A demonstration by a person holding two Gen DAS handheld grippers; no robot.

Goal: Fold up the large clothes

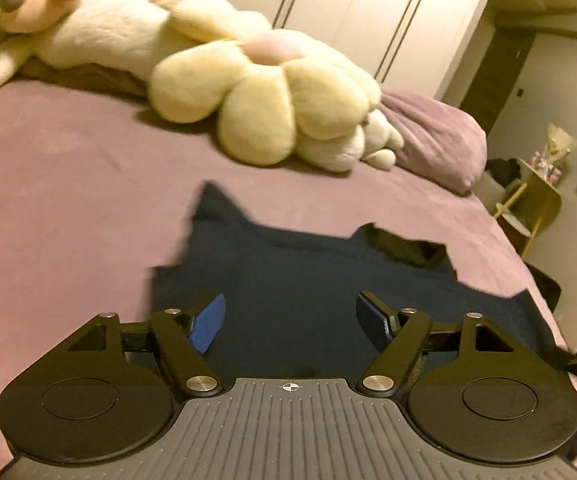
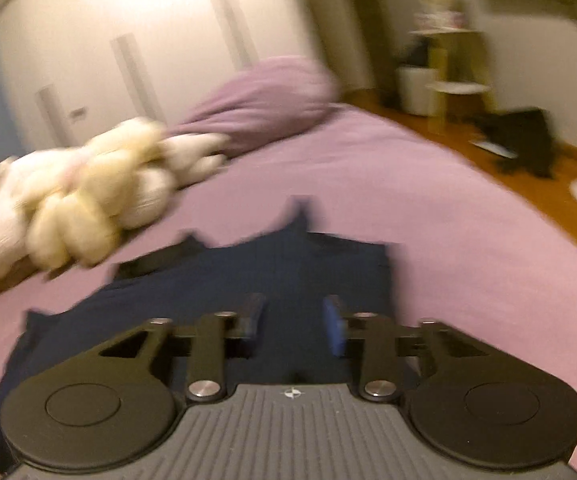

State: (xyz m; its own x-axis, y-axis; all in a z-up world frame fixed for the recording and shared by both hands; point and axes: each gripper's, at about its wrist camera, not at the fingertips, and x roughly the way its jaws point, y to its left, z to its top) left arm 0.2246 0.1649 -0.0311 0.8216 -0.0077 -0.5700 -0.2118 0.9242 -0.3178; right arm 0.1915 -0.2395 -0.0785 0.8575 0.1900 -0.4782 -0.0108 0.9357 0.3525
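A dark navy garment (image 1: 308, 268) lies spread on the purple bed sheet (image 1: 68, 184), its far edge jagged with points and a black strip at the right. My left gripper (image 1: 291, 320) hovers above its near part, jaws wide apart, nothing between the blue pads (image 1: 208, 322). The blurred right wrist view shows the same garment (image 2: 248, 276) on the sheet (image 2: 428, 208). There my right gripper (image 2: 294, 320) sits over the garment's right side with a narrow gap between its pads (image 2: 334, 326). No cloth shows in that gap.
Cream plush toys (image 1: 264, 92) and a purple pillow (image 1: 436, 136) lie at the far side of the bed. White wardrobe doors (image 1: 368, 12) stand behind. The bed's right edge drops to a wooden floor (image 2: 528, 172) with a yellow side table (image 1: 536, 200) and dark items.
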